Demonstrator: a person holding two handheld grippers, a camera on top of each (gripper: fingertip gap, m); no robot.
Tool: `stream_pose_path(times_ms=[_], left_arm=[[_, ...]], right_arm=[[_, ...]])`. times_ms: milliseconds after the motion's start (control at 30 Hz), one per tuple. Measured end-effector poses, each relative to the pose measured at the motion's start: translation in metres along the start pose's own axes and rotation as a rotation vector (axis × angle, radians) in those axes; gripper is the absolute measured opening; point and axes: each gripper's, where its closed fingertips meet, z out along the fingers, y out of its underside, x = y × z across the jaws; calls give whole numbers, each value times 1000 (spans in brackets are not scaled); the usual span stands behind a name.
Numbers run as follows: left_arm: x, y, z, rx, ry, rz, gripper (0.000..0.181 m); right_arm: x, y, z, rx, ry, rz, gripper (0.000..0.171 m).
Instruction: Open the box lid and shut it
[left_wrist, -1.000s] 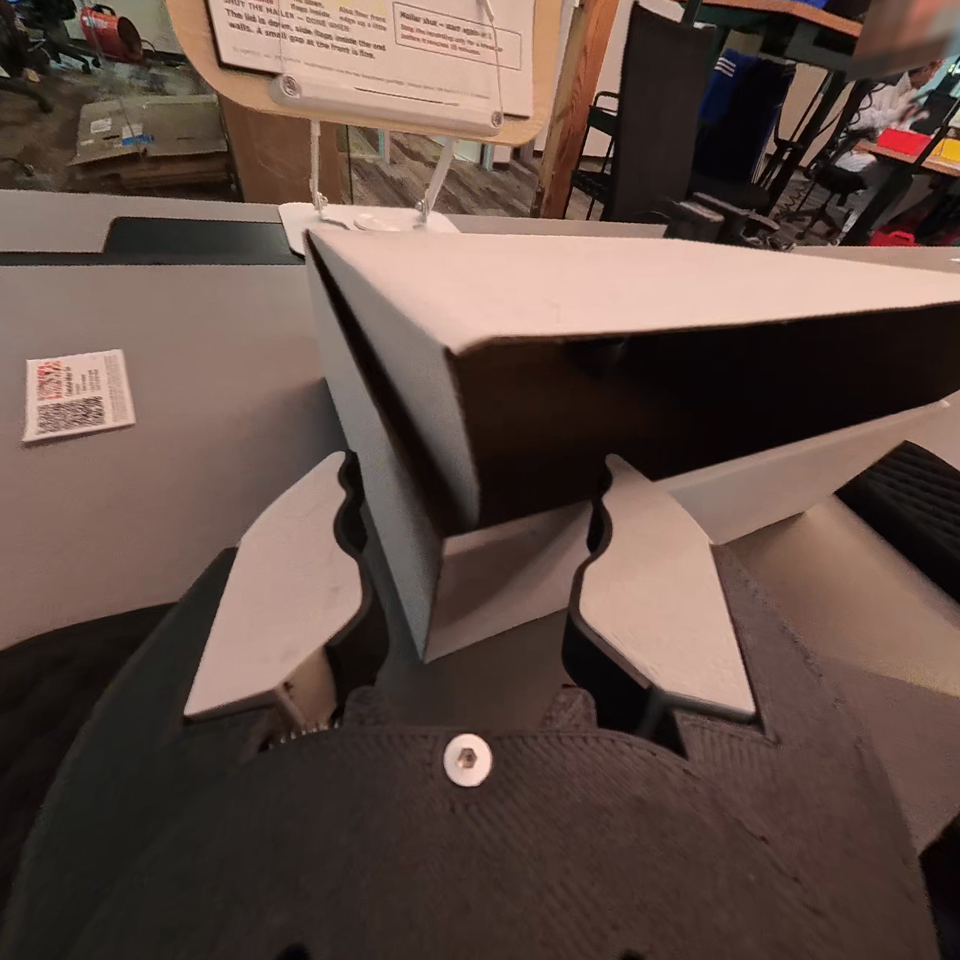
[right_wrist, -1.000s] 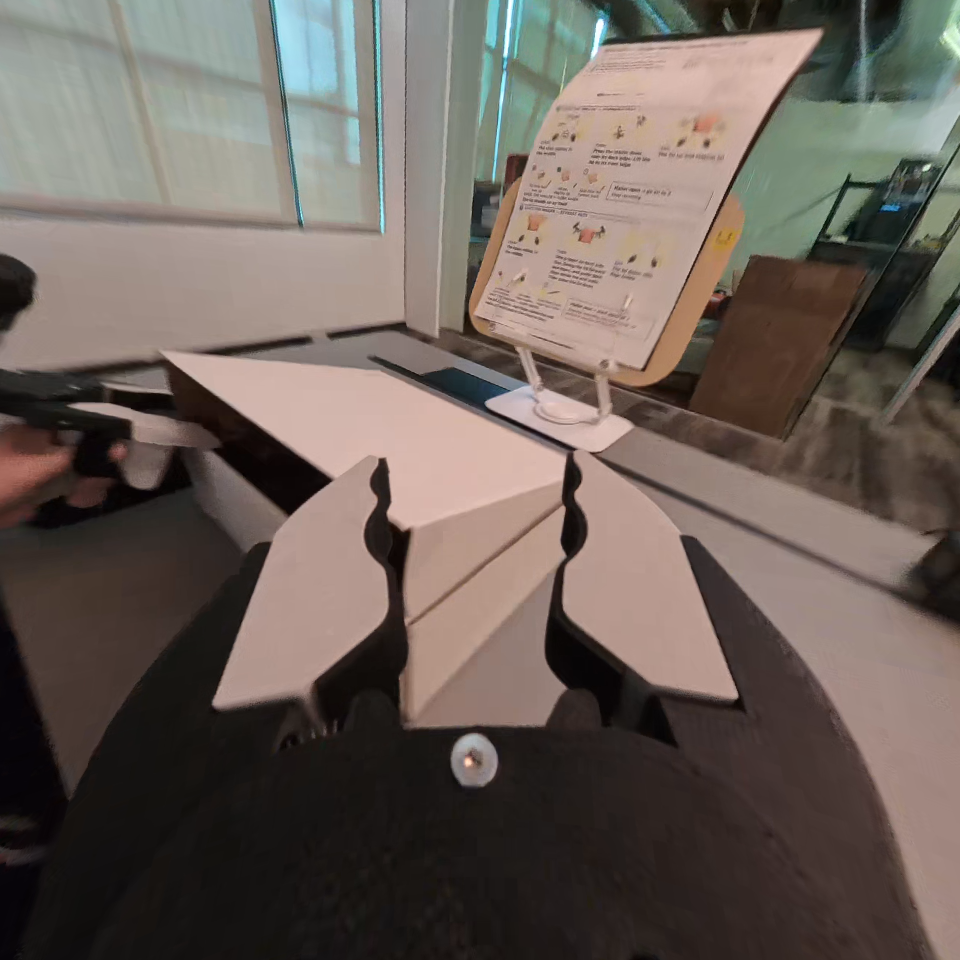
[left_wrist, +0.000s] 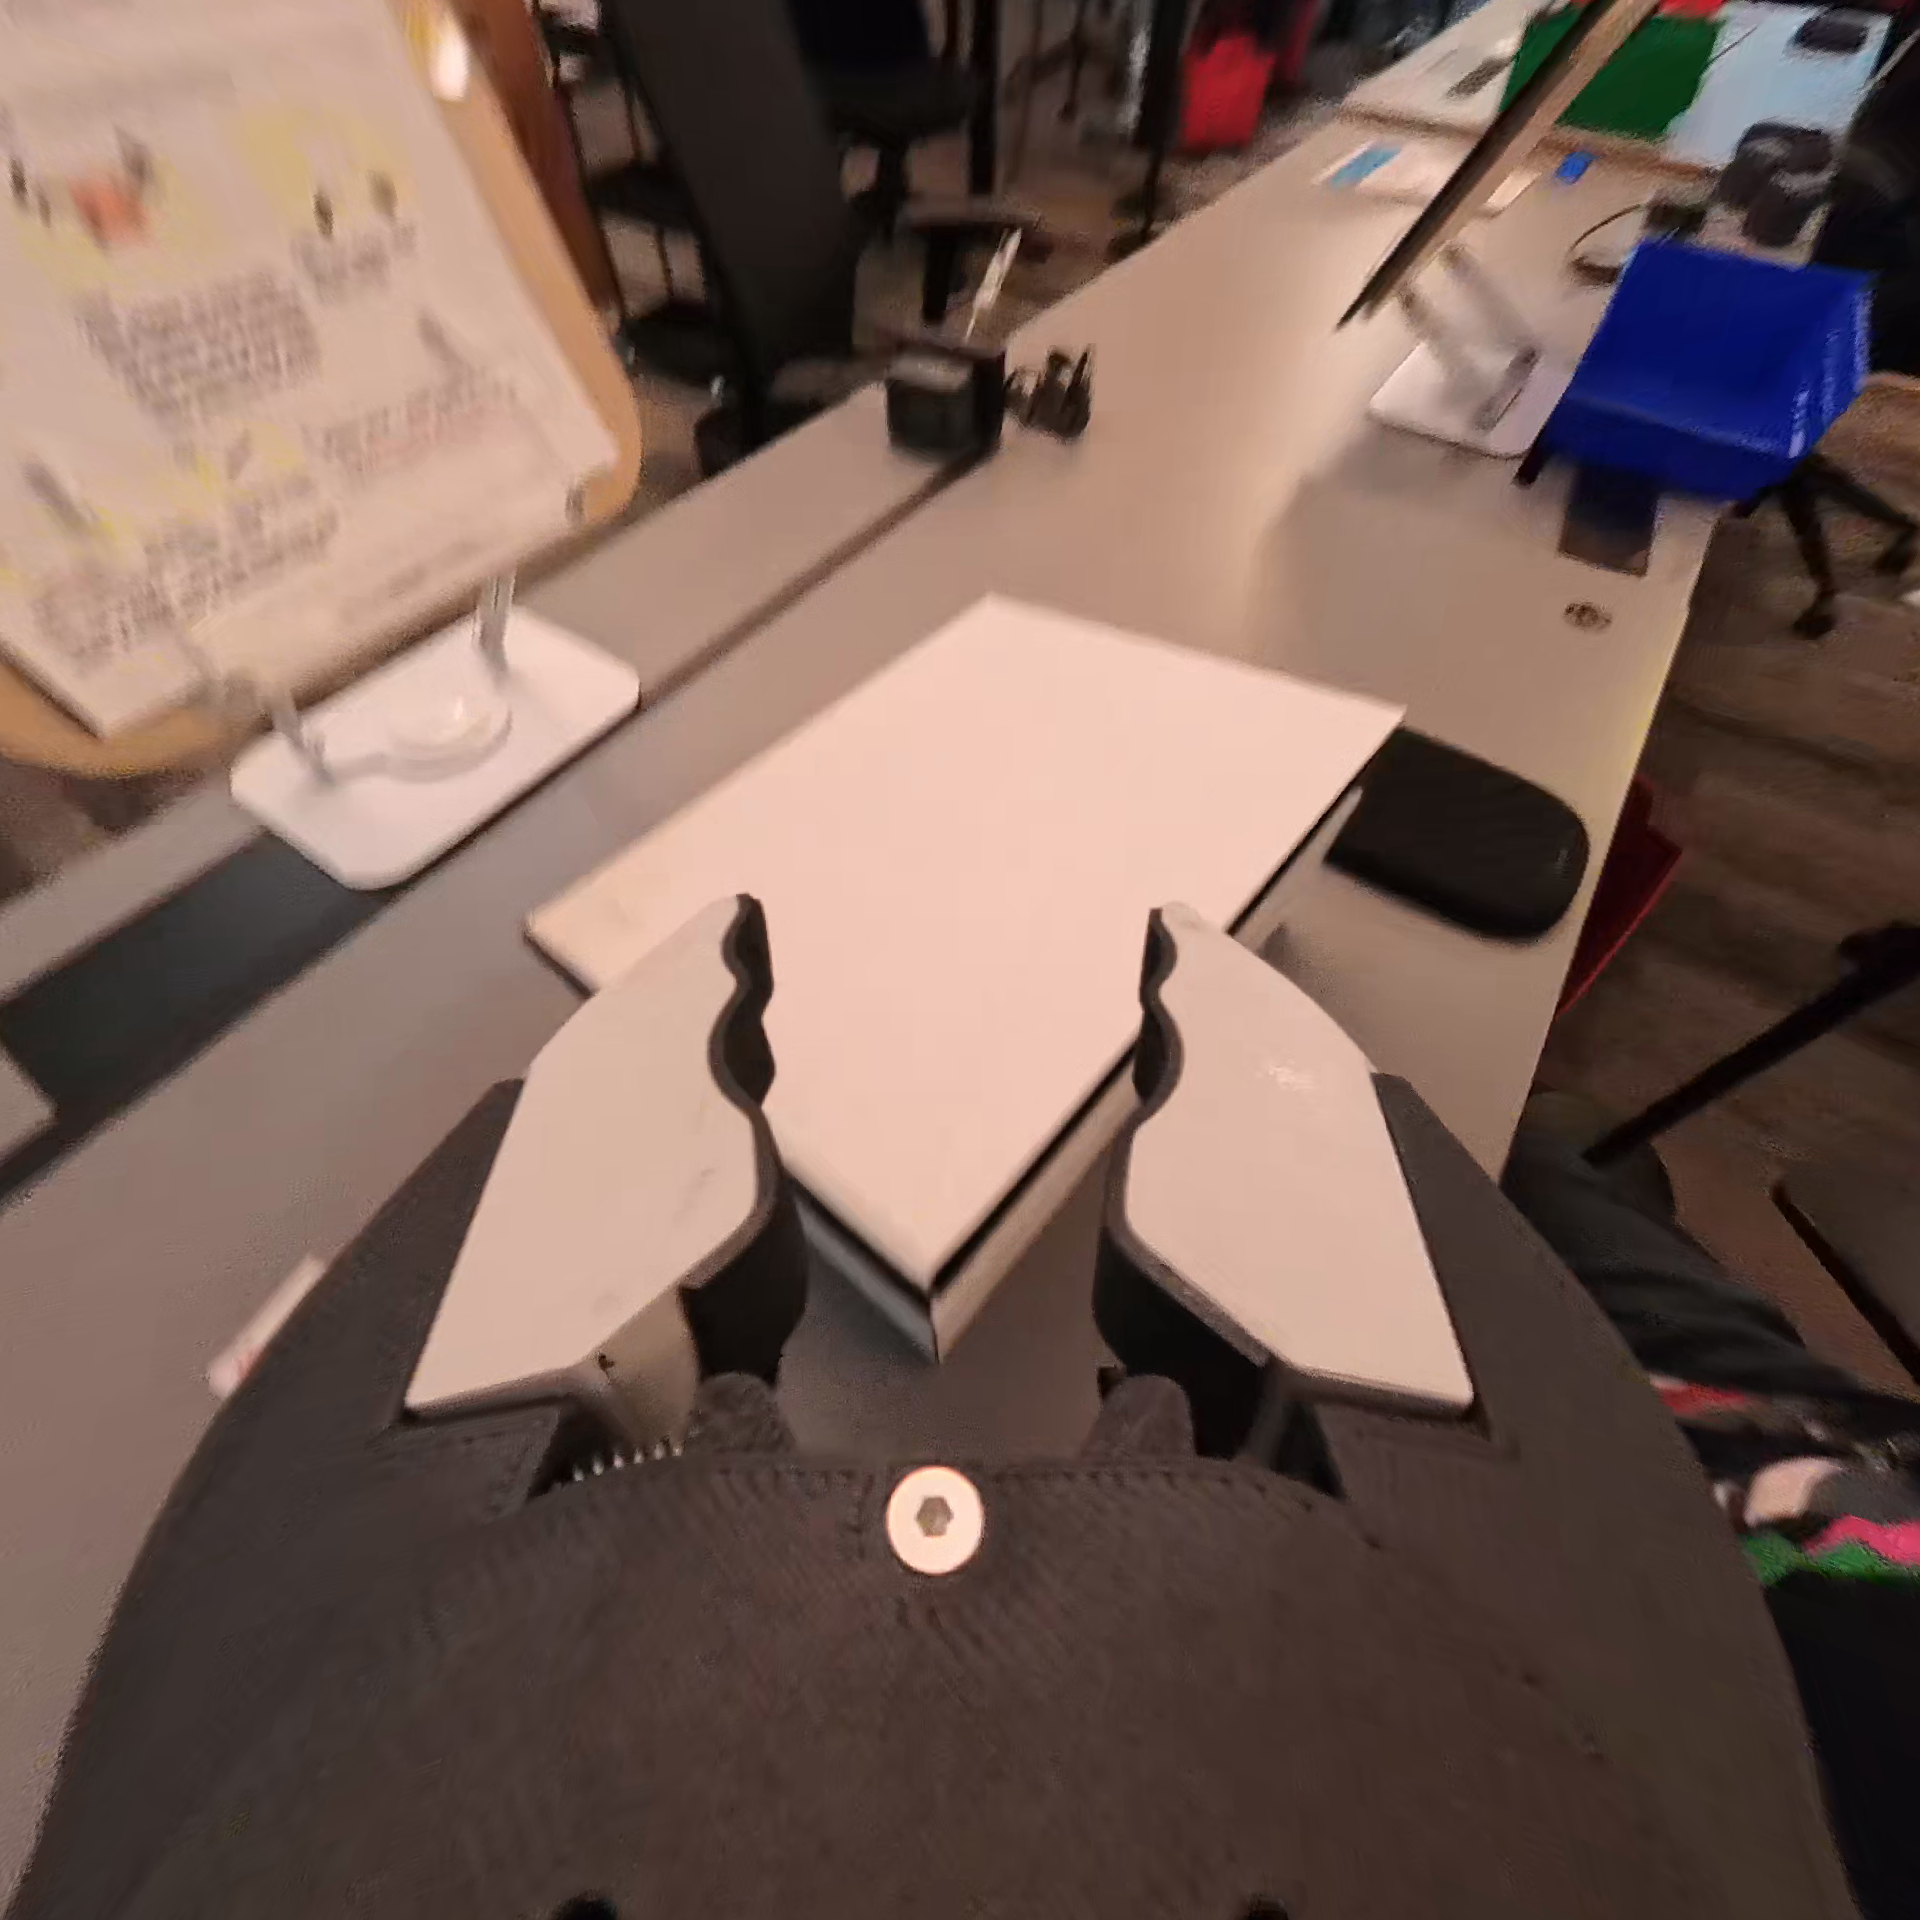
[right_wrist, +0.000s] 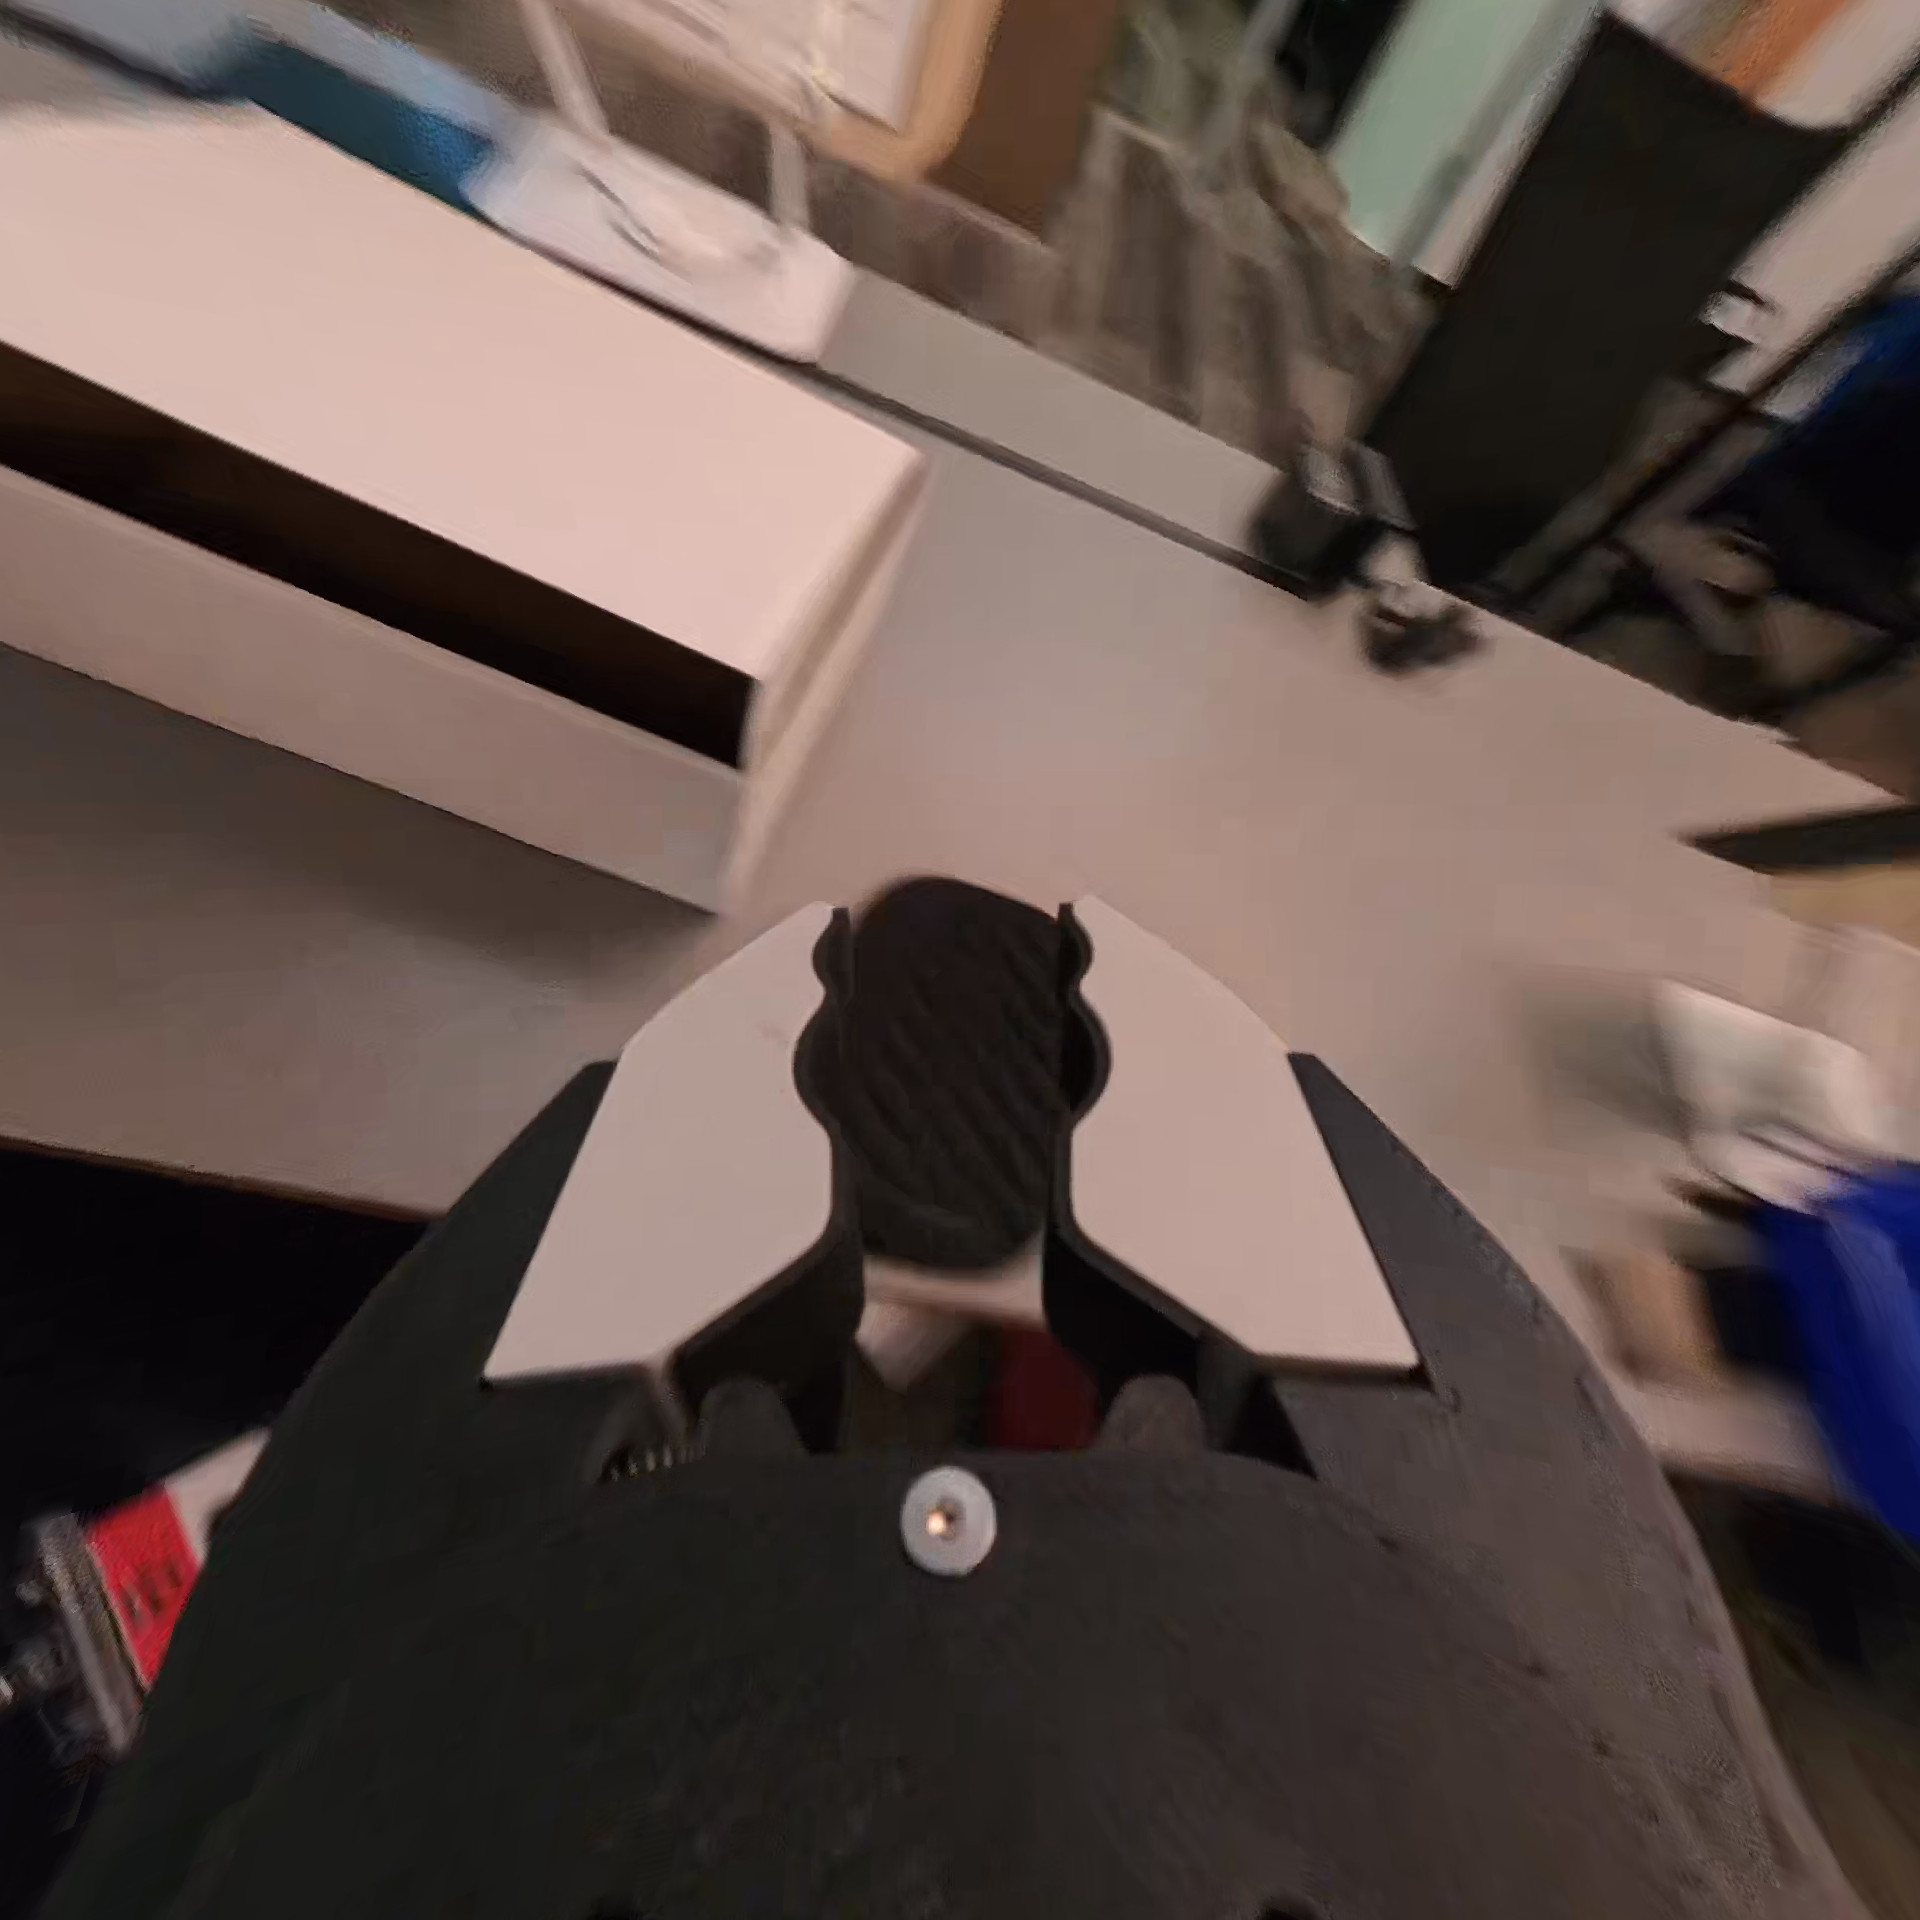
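One grey table (left_wrist: 1195, 499) carries everything, and the white cardboard box (right_wrist: 364, 717) lies flat near its middle, long side towards the front edge. Its lid (left_wrist: 987, 831) looks down and flush in the left wrist view, but the right wrist view shows a dark slit (right_wrist: 416, 592) between lid and front wall, so I judge it not fully shut. A clipboard stand (left_wrist: 260, 343) sits just behind the box, and a black pad (left_wrist: 1455, 842) lies near the box's right end.

The left hand-held gripper (left_wrist: 951, 920) hangs above the box's near corner with its fingers spread and nothing between them. The right hand-held gripper (right_wrist: 951, 914) is off the box's right end, fingers apart and empty as far as the blur allows, with the black pad showing through the gap.

Main risk: calling the task done while the front flap rides outside the wall, since light cardboard springs back. Pressing on one corner only could skew the lid or push the unheld box towards the stand. Both views are smeared, so a hurried push could land off the edge.
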Motion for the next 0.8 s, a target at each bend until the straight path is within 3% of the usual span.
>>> stream_pose_path(times_ms=[33, 167, 267, 300, 367, 467, 533, 700, 800], left_arm=[[2, -17, 8, 21, 7, 29, 69], [19, -60, 42, 51, 52, 114, 75], [41, -71, 57, 54, 121, 137, 77], [45, -72, 60, 56, 131, 148, 78], [51, -70, 60, 58, 141, 173, 78], [51, -67, 60, 73, 160, 153, 77], [52, -64, 61, 61, 171, 142, 77], [43, -50, 52, 41, 115, 152, 80], [28, -34, 35, 27, 80, 124, 80]], right_arm=[[18, -4, -24, -81, 115, -54, 42], [88, -54, -126, -420, 501, -260, 43], [129, -83, -152, -563, 554, -259, 48], [144, -80, -162, -642, 593, -236, 54], [127, -60, -174, -768, 517, -124, 56], [125, -54, -187, -760, 534, -261, 59], [132, -33, -193, -825, 505, -148, 61], [113, -35, -179, -682, 379, -107, 62], [94, -40, -152, -545, 243, -68, 62]])
